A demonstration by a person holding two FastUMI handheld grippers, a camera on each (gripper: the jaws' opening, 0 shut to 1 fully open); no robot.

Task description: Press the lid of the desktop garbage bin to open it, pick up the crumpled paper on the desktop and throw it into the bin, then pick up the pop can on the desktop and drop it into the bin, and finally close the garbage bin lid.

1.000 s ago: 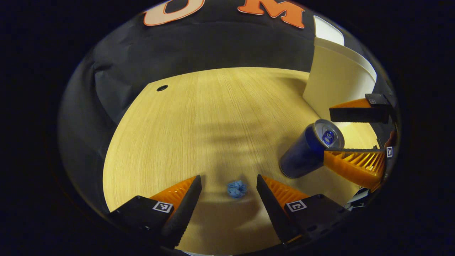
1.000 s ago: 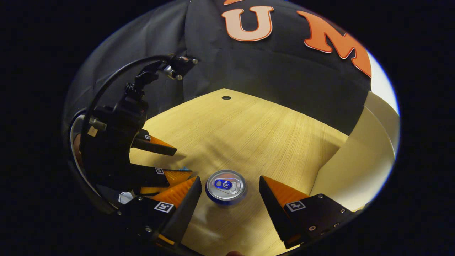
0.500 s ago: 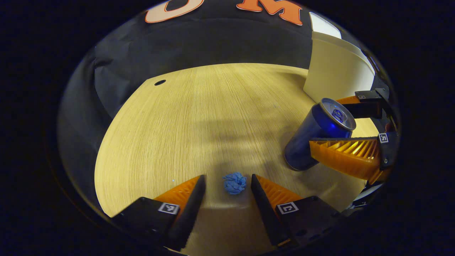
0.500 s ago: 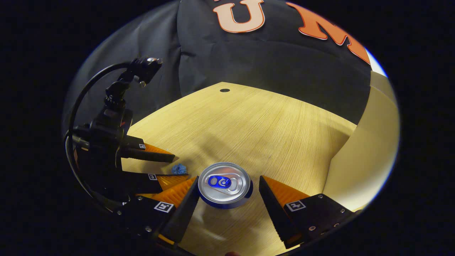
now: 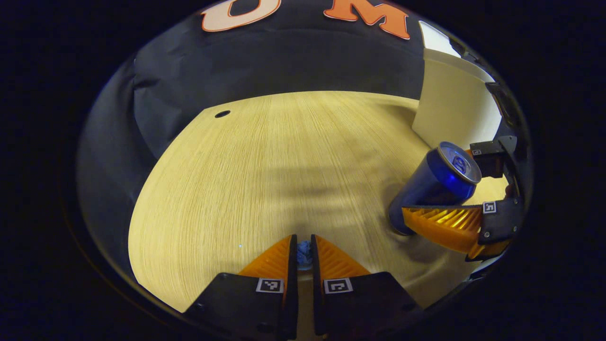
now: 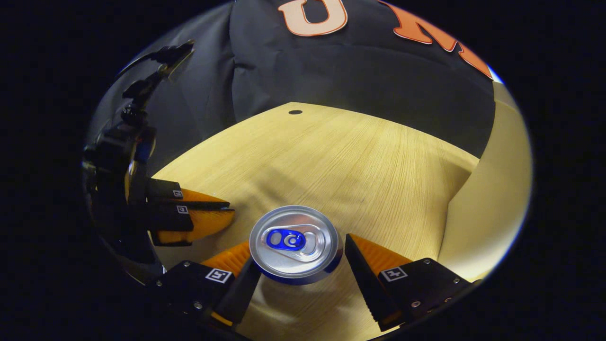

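Note:
My left gripper (image 5: 303,242) is shut on the small blue crumpled paper (image 5: 303,253), low over the wooden desktop (image 5: 265,161). To its right, in the left gripper view, the blue pop can (image 5: 433,182) stands upright between the right gripper's fingers (image 5: 445,226). In the right gripper view my right gripper (image 6: 303,258) is open around the can (image 6: 294,240), whose silver top sits between the two fingers; the right finger stands clear of it. The left gripper (image 6: 201,215) shows shut at the left. The cream garbage bin (image 5: 452,104) stands just behind the can.
The bin wall (image 6: 490,199) rises close on the right in the right gripper view. A white flap (image 5: 433,38) stands above the bin's rim. A small round hole (image 5: 222,114) sits near the desk's far left edge. Black cloth backs the desk.
My left gripper's fingers have shut on the blue paper. My right gripper has come down around the can, whose top now looks larger and sits between its fingers.

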